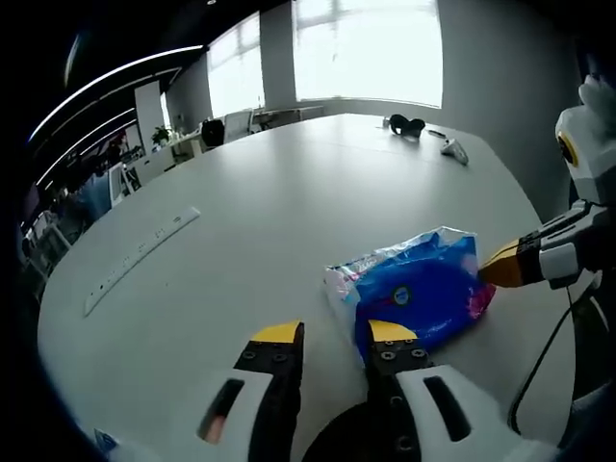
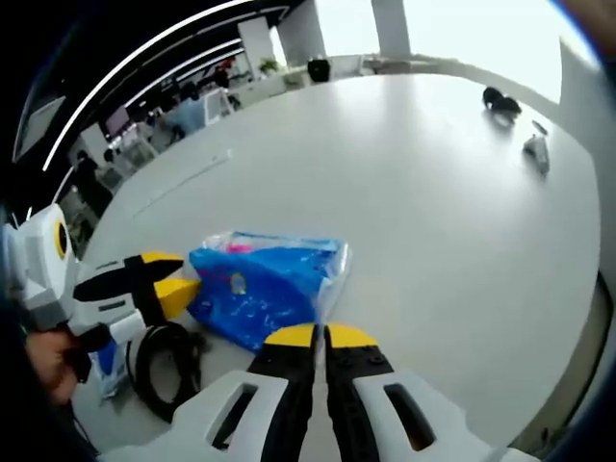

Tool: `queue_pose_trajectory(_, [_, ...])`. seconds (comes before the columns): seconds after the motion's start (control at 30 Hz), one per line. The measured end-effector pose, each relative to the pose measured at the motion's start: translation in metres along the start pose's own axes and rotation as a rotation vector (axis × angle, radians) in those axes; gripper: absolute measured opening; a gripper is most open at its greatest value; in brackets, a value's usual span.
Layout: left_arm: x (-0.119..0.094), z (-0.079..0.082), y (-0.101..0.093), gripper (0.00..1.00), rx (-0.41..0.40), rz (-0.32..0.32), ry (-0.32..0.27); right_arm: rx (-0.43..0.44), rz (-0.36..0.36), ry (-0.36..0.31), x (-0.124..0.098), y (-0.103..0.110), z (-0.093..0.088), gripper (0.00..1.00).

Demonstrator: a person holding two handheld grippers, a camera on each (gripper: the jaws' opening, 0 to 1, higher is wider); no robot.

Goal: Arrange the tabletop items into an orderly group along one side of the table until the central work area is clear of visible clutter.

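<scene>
Left claw (image 1: pixel 333 339): released, jaws apart, low on the white worktop (image 1: pixel 289 202), its right jaw tip at the blue packet's (image 1: pixel 419 294) 7 o'clock edge. Packet lies flat between the claws. Right claw (image 2: pixel 319 335): clenched, empty, tips just beside the packet (image 2: pixel 265 284) at 5 o'clock.

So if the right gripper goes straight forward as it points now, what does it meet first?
Probably nothing nearby: the right gripper points past the edge of the blue plastic packet onto the bare white table, though depth is unclear.
</scene>
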State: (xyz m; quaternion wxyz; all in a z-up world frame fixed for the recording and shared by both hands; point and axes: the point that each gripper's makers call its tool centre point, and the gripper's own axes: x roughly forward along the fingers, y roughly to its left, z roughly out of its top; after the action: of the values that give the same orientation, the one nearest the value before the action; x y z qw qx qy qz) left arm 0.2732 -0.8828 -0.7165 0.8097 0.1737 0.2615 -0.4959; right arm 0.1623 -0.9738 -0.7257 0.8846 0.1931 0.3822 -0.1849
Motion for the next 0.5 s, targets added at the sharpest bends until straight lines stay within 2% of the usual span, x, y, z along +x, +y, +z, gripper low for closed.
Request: queue_pose_trajectory(0.5, [-0.011,0.007,0.011,0.24,-0.029,0.018,-0.029,-0.004,-0.024,-0.032,-0.011,-0.006,0.01,0.07])
